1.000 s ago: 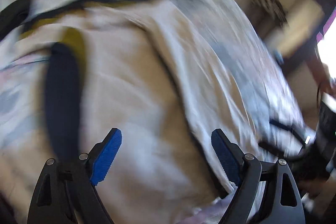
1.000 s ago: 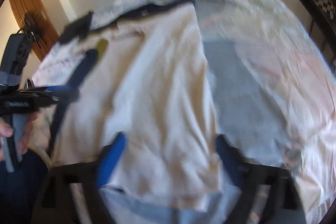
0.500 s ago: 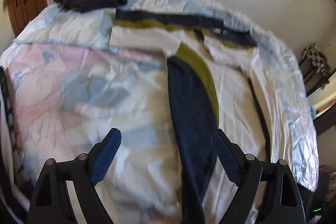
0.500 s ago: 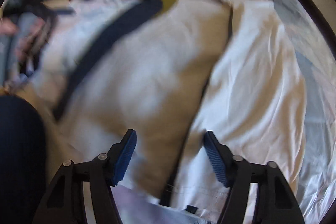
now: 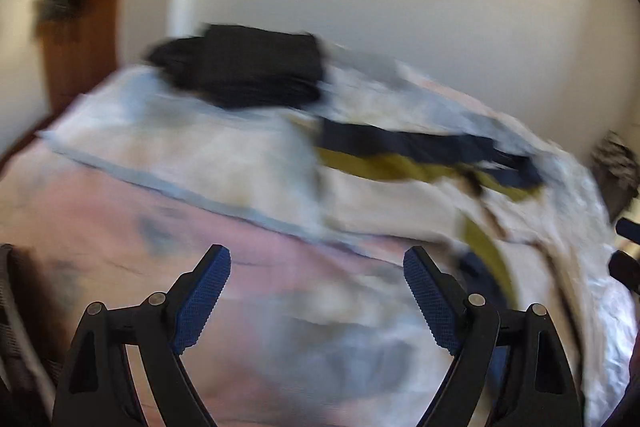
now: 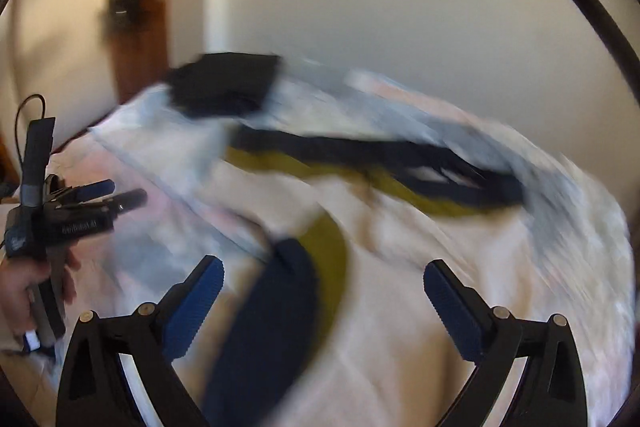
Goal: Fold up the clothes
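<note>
Left wrist view: left gripper (image 5: 316,291) is released, jaws spread wide with nothing between them, hovering over the pastel bed sheet (image 5: 120,227). The garment (image 5: 400,211), a cream top with navy and olive bands, lies spread on the bed at 2 to 3 o'clock from the gripper, apart from it. A folded dark pile (image 5: 244,67) sits on the pillow end at 11 o'clock. Heavy motion blur; fine detail cannot be read.

Right wrist view: right gripper (image 6: 322,287) has just been opening; its jaws stand wide and clear of the fabric, nothing clamped. The garment lies directly below and ahead, its navy sleeve (image 6: 272,307) running from 12 toward 7 o'clock between the jaws. The left gripper, carried in a hand (image 6: 24,291), shows at 9 o'clock.

Handling, judged: soft, light, limp cloth that will drape and crease. Pinch at a hem corner or sleeve cuff, single layer, and lift evenly to avoid dragging the sheet. No containers are visible.
</note>
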